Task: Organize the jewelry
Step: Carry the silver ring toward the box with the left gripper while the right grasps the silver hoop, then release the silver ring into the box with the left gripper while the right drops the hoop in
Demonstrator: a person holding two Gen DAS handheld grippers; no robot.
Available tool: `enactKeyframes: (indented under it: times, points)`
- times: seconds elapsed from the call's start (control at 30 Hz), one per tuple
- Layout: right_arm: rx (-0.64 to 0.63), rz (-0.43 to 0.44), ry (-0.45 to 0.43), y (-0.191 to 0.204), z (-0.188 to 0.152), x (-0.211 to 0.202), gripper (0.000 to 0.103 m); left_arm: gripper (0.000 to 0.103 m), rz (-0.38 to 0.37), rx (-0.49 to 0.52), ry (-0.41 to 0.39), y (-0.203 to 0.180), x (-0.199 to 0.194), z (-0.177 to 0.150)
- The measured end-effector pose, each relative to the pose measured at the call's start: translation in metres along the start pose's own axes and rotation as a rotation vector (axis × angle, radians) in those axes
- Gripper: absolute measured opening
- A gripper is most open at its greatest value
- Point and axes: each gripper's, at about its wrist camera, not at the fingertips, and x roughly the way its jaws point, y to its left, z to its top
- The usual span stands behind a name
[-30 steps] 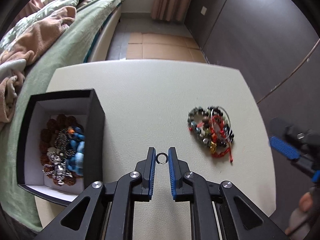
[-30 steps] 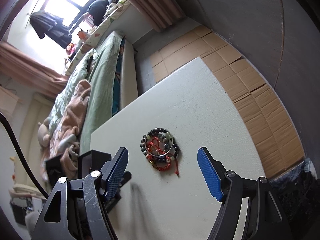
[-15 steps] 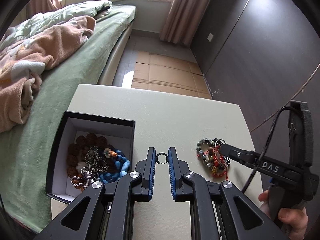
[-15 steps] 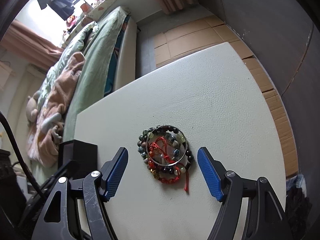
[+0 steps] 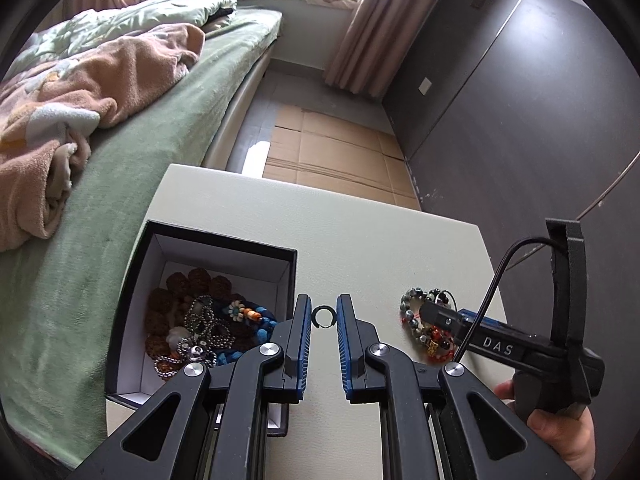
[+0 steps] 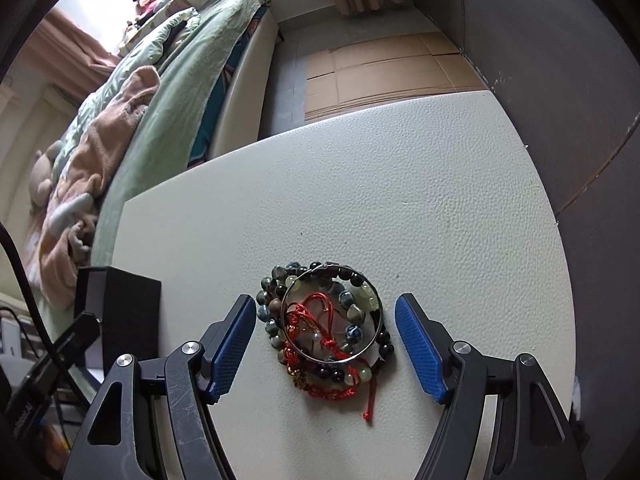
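My left gripper point(image 5: 324, 317) is shut on a small dark ring point(image 5: 322, 316), held above the white table just right of the black jewelry box point(image 5: 128, 292). The box holds several bead strings and chains point(image 5: 208, 328). A pile of beaded bracelets, a silver bangle and red cord point(image 6: 326, 332) lies on the table; it also shows in the left wrist view point(image 5: 416, 320). My right gripper point(image 6: 325, 344) is open, its blue pads on either side of the pile, low over it. In the left wrist view the right gripper point(image 5: 452, 322) covers part of the pile.
The white table point(image 6: 400, 200) has its far edge facing cardboard sheets on the floor point(image 5: 336, 152). A bed with green cover and blankets point(image 5: 100, 92) runs along the left. A dark wall point(image 5: 520, 100) is on the right. The box point(image 6: 120, 308) stands left of the right gripper.
The left gripper lifted and drew back with the ring, now nearer the box. The right gripper came down and forward over the bracelet pile, staying open.
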Motion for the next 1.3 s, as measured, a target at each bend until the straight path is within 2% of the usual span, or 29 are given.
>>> enactKeyframes:
  times: [0.1, 0.13, 0.17, 0.37, 0.6, 0.67, 0.7, 0.73, 0.8, 0.93, 1.1, 1.3]
  points:
    - [-0.023, -0.017, 0.003, 0.005, -0.002, 0.001, 0.068, 0.013, 0.004, -0.013, 0.000, 0.005, -0.001, 0.000]
    - [-0.028, -0.026, 0.003, 0.006, -0.002, 0.001, 0.058, 0.013, 0.004, -0.019, 0.001, 0.006, -0.001, -0.001]
    - [-0.028, -0.031, 0.004, 0.007, -0.002, 0.001, 0.052, 0.013, 0.006, -0.022, 0.001, 0.008, -0.001, -0.001]
    - [-0.007, -0.007, -0.011, 0.008, -0.005, -0.007, 0.052, 0.013, 0.022, -0.044, -0.025, 0.020, -0.008, 0.000]
    - [-0.006, 0.033, -0.087, 0.022, -0.007, -0.035, 0.052, 0.014, 0.070, -0.099, -0.054, 0.044, -0.014, 0.008]
    - [-0.009, 0.051, -0.105, 0.029, -0.006, -0.041, 0.052, 0.015, 0.062, -0.112, -0.051, 0.050, -0.014, 0.010]
    - [-0.007, 0.066, -0.115, 0.032, -0.005, -0.044, 0.052, 0.026, 0.058, -0.120, -0.045, 0.054, -0.013, 0.011]
    - [-0.008, 0.080, -0.124, 0.036, -0.005, -0.045, 0.052, 0.045, 0.058, -0.131, -0.041, 0.057, -0.013, 0.011]
    - [-0.015, 0.114, -0.139, 0.045, -0.005, -0.050, 0.052, 0.070, 0.044, -0.162, -0.056, 0.065, -0.017, 0.010]
    - [-0.051, 0.190, -0.164, 0.069, -0.006, -0.059, 0.052, 0.072, 0.067, -0.187, -0.117, 0.077, -0.033, 0.011]
    - [-0.104, 0.293, -0.166, 0.103, -0.012, -0.062, 0.052, 0.072, 0.078, -0.257, -0.120, 0.098, -0.041, 0.008]
    - [-0.167, 0.351, -0.129, 0.141, -0.021, -0.053, 0.052, 0.072, 0.084, -0.318, -0.125, 0.120, -0.054, 0.000]
